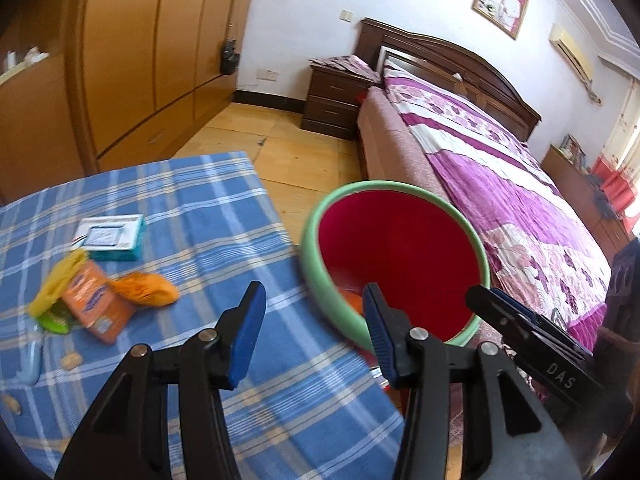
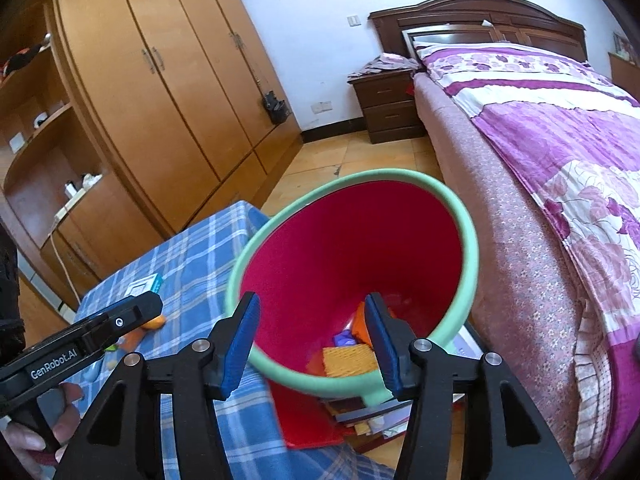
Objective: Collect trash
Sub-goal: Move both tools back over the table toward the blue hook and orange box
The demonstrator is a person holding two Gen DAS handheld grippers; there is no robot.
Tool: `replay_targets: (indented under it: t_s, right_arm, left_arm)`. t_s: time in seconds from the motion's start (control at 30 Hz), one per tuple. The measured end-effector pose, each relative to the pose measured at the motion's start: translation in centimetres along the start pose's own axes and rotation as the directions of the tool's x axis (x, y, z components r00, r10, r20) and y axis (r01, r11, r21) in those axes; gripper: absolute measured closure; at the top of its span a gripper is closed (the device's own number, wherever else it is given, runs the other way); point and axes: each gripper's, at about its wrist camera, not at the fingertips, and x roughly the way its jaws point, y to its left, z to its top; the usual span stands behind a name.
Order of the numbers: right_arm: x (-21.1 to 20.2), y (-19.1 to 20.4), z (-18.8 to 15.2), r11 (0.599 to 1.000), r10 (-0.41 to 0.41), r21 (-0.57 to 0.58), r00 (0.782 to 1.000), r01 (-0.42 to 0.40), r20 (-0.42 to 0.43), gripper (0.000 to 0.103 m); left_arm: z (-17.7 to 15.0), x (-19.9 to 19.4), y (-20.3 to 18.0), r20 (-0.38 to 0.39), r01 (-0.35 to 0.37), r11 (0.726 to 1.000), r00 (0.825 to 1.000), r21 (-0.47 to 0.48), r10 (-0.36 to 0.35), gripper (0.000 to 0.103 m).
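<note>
**Both tools empty over the bin**

The left tool (image 1: 316,308) and right tool (image 2: 310,320) gape, nothing between their pads. The bin (image 2: 468,240), holding wrappers (image 2: 348,360), stands at the bench's (image 1: 200,208) three o'clock edge. More trash (image 1: 100,300) lies at nine o'clock.

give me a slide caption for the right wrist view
Open right gripper above the red bin, wrappers already inside.

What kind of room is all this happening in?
A home bedroom, most likely: a bed with a purple floral quilt and dark wooden headboard, a dark wooden nightstand beside it, and a tall light-wood wardrobe along the wall.
</note>
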Motion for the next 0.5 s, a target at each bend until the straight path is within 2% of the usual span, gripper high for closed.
replay_targets:
  t_s: [0.3,0.5]
  right_arm:
    - [-0.1,3.4,-1.1,0.998,0.036,-0.051,0.999,-0.038,-0.029,0.047]
    - [0.3,6.1,-1.9,0.994,0.067,-0.084,0.996,-0.072,-0.06,0.047]
  left_arm:
    - [-0.8,-3.5,4.5,0.048,-0.091,0.994,0.994,-0.055,0.094,0.052]
    - [-1.7,-5.2,8.2,0.045,-0.15,0.982,0.987,-0.112,0.156,0.052]
